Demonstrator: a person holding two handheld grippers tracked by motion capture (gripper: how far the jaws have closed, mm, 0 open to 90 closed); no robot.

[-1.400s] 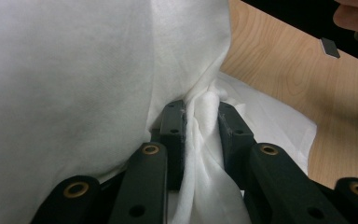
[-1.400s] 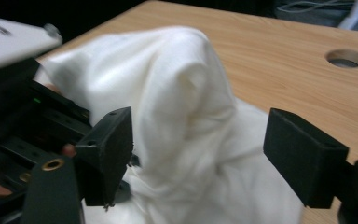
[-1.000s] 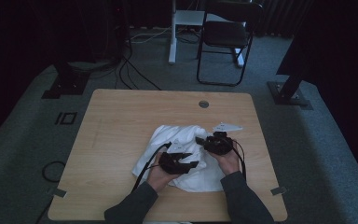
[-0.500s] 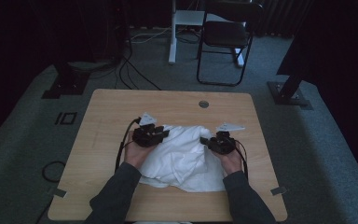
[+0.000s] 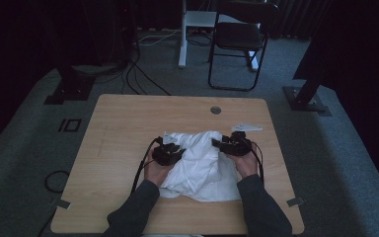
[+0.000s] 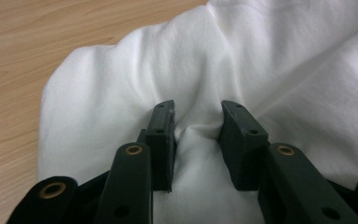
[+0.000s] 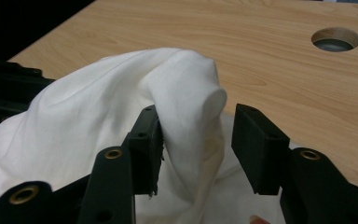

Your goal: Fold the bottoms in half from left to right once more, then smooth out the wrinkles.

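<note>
In the high view, a light wooden table [image 5: 123, 148] is seen standing on grey carpet in a dim room, with a round cable hole [image 5: 215, 110] near its far edge. A black folding chair [image 5: 239, 42] and a white post [image 5: 182, 34] are placed beyond the table, cables [image 5: 143, 74] are trailed across the floor, and dark stand bases are set at both far corners. A crumpled white cloth [image 5: 200, 165] is spread on the near middle of the table. The left gripper [image 5: 168, 153] is held at the cloth's left edge and the right gripper [image 5: 232, 144] at its upper right edge, each by a hand with a dark sleeve. A small white piece [image 5: 246, 128] is seen just beyond the right gripper.

In the left gripper view, what the high view leaves unclear is made plain: the jaws are parted, pressed down onto the cloth [image 6: 270, 70], with a raised fold lying between them but not pinched. Bare wood [image 6: 51, 32] is seen at the left.

In the right gripper view, the jaws are likewise spread apart, and a lifted hump of cloth [image 7: 182, 88] is seen lying against the left jaw, with a gap before the right one. The cable hole [image 7: 335, 39] is seen up close beyond it.
</note>
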